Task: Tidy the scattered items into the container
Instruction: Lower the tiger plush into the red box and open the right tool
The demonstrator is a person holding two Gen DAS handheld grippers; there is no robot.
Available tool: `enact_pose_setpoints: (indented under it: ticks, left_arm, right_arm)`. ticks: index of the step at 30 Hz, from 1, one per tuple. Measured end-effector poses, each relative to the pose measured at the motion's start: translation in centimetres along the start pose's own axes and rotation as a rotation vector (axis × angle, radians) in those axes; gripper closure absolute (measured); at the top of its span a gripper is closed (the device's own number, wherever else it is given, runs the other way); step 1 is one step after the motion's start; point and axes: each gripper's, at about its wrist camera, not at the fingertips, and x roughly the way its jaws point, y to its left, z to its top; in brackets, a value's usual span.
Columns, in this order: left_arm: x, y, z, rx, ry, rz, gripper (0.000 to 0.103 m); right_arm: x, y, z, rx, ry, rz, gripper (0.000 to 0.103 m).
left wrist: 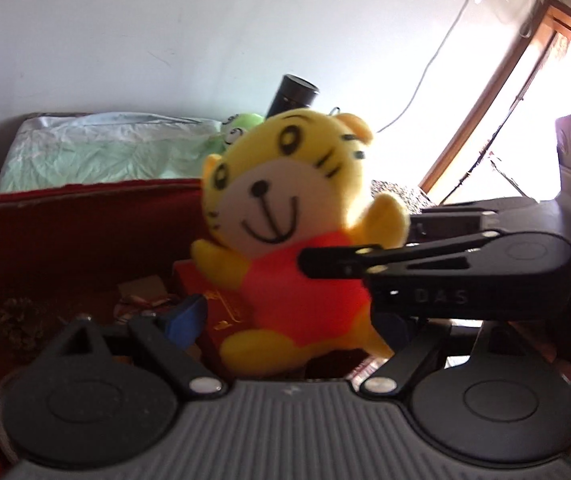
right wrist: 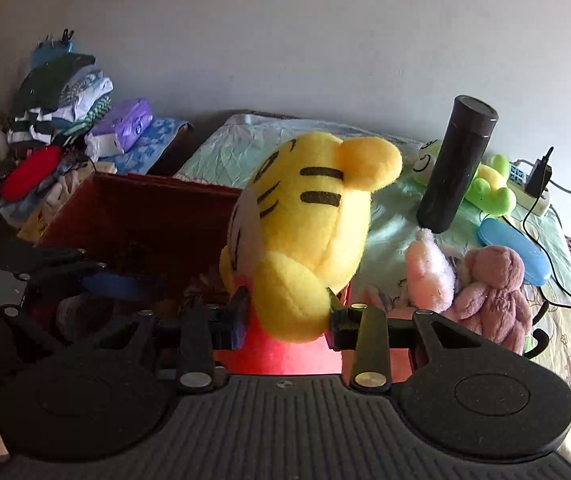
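1. The right tool point(right wrist: 287, 314) is pinching the yellow tiger plush point(right wrist: 305, 216) by its red body, with the big head sitting out ahead of the fingertips. The grip is low, so the toy could be tipping forward and sliding out.
2. The left tool point(left wrist: 285, 322) is standing spread and holding nothing, right under the plush. If it's closing now it could be snagging a leg and tugging the toy loose.
3. Just left of and ahead of the right tool, the red box point(right wrist: 141, 216) is waiting. Letting go too soon means the tiger is catching the rim and rolling back onto the bed.
4. Off to the right, the black bottle point(right wrist: 455, 164), pink plush point(right wrist: 431, 276) and mauve bear point(right wrist: 493, 292) are sitting close together, so a wide swing risks knocking the bottle over.
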Motion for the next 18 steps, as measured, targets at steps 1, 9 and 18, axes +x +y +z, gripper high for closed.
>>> enact_pose_setpoints:
  ticks: [1, 9, 18]
  left_arm:
    - [0.1, -0.2, -0.1, 0.01, 0.009, -0.003, 0.015]
    - [2.1, 0.1, -0.2, 0.032, 0.053, 0.043, 0.015]
    - [3.6, 1.1, -0.3, -0.011, 0.083, 0.007, 0.015]
  right_arm:
    - [0.1, 0.1, 0.1, -0.015, 0.014, 0.006, 0.064]
    - [4.8, -0.3, 0.1, 0.003, 0.191, 0.011, 0.063]
    - [4.9, -0.7, -1.2, 0.126, 0.077, 0.01, 0.059]
